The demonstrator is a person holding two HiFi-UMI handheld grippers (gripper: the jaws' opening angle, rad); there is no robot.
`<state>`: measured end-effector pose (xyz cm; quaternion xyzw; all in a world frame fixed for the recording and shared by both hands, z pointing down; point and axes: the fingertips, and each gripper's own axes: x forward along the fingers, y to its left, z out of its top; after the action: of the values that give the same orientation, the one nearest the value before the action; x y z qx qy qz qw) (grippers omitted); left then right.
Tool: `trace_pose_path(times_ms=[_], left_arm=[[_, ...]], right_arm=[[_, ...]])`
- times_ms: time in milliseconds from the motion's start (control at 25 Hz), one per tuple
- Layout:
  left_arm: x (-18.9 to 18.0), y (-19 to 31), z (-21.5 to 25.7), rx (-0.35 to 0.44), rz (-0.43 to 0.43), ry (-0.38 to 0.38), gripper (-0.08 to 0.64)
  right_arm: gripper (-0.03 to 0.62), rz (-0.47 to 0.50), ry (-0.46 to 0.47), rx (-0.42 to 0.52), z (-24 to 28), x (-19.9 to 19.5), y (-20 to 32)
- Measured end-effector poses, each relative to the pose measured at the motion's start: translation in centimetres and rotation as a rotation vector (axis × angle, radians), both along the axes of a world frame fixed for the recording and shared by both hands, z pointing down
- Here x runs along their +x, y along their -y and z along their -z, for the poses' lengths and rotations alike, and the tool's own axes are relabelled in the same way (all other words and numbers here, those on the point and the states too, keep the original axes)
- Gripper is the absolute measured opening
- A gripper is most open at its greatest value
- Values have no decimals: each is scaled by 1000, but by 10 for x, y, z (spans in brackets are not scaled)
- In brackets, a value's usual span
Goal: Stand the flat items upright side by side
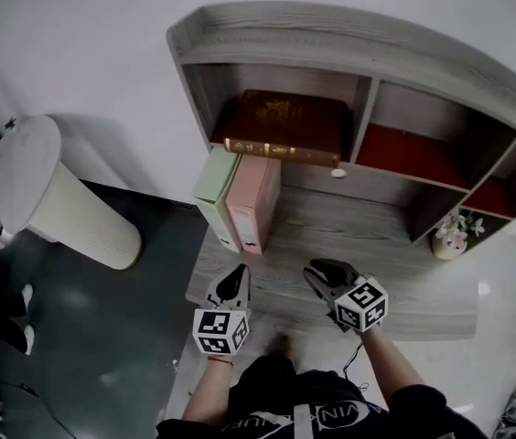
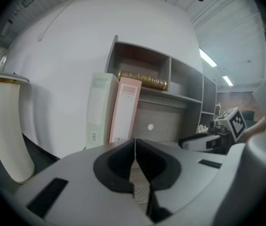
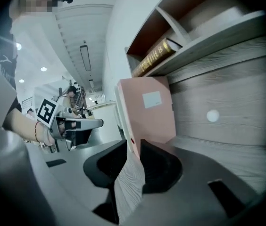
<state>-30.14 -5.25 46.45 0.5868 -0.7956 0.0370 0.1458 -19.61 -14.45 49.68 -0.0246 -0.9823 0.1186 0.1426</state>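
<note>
Green binder (image 1: 214, 193) and pink binder (image 1: 254, 205) stand at the left edge of the desk (image 1: 377, 234) (probably stiff, light, tippy: pinch the spine); left gripper (image 1: 237, 273) closed, right gripper (image 1: 319, 269) barely parted, both empty.

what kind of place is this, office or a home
Probably an office or lab: a wooden desk with a shelf unit, a green file box and a pink file box standing on it, and ceiling strip lights.

Grey shells on left tongs (image 1: 241, 270), right tongs (image 1: 310, 269); black pads (image 2: 119, 166); black-and-white marker cubes (image 1: 220, 331); black top (image 1: 276, 382), white lettering (image 1: 331, 417).
</note>
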Motion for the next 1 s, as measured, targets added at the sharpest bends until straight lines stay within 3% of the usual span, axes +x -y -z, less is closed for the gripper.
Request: trace_pose_path(times_ms=[320,560,1000], left_arm=[[32,-23,23,70,13,-28,3],[48,-39,43,100,44,9,3],[81,-76,74,192,140,68,3]], right_arm=[[17,-131,86,-34,38,68,22],[11,-136,106,39,64,103,21],[11,-162,172,83,95,158,14]])
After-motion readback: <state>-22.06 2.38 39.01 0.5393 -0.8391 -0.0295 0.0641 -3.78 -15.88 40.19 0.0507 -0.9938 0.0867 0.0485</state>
